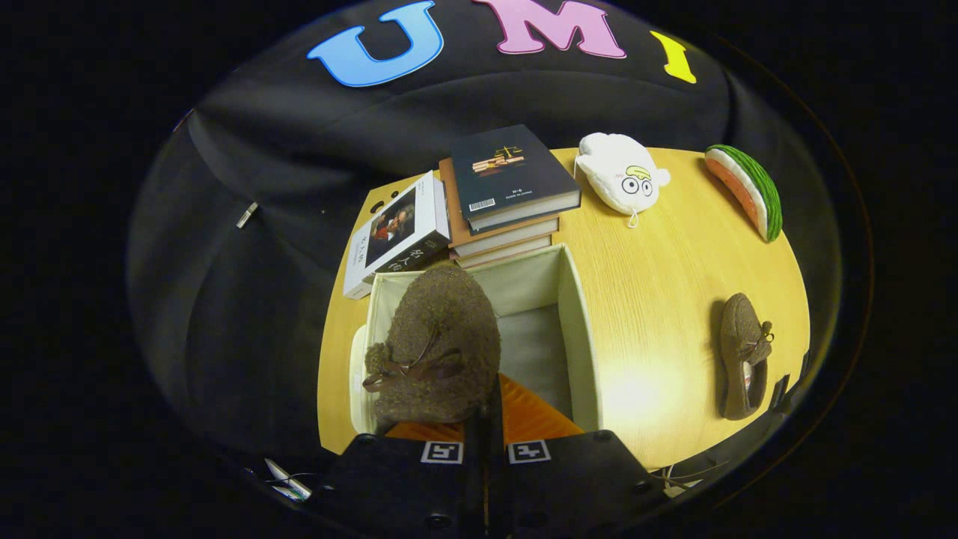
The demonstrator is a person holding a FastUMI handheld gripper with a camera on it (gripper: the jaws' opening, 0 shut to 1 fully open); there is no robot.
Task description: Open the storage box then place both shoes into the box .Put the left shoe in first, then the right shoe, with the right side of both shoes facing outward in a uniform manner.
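A brown fuzzy shoe point(438, 340) with a bow hangs toe-away over the open cream storage box point(580, 337), above its left half. My gripper point(486, 415) is shut on the shoe's heel end, with the fingers pressed close together around it. The box's pale inside shows to the right of the shoe. A second brown shoe point(743, 355) with a bow lies on the wooden table point(658, 292) to the right of the box, well apart from my fingers.
A stack of books point(509, 198) stands just beyond the box, with another book point(397, 236) leaning at its left. A white plush toy point(621, 178) and a watermelon-slice toy point(748, 191) lie at the table's far right. The box lid point(358, 374) rests left of the box.
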